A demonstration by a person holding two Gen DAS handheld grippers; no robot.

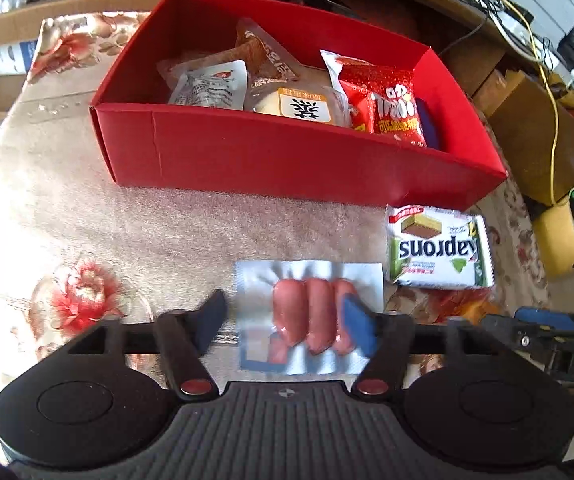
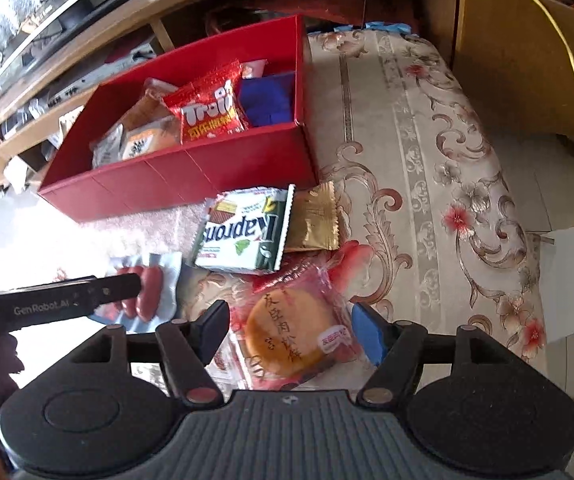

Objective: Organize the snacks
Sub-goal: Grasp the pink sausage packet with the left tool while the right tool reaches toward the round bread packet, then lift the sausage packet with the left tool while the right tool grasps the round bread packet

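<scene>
A vacuum pack of three pink sausages (image 1: 307,320) lies flat on the floral tablecloth. My left gripper (image 1: 285,320) is open over it: the blue right pad overlaps the rightmost sausage and the left pad stands just off the pack's edge. My right gripper (image 2: 291,332) is open around a round cake in clear red-printed wrap (image 2: 291,332), and neither pad visibly presses on it. The red box (image 1: 287,160) behind holds several snack packets, among them a red bag (image 1: 391,108). A green-and-white Kaprons wafer pack (image 2: 243,236) and a gold packet (image 2: 315,220) lie in front of the box.
A finger of the left gripper (image 2: 99,292) crosses the sausages in the right wrist view. Wooden shelves (image 1: 27,20) and a desk with a yellow cable (image 1: 553,120) stand behind the table. The cloth drops off at the right, where white paper (image 2: 567,280) lies on the floor.
</scene>
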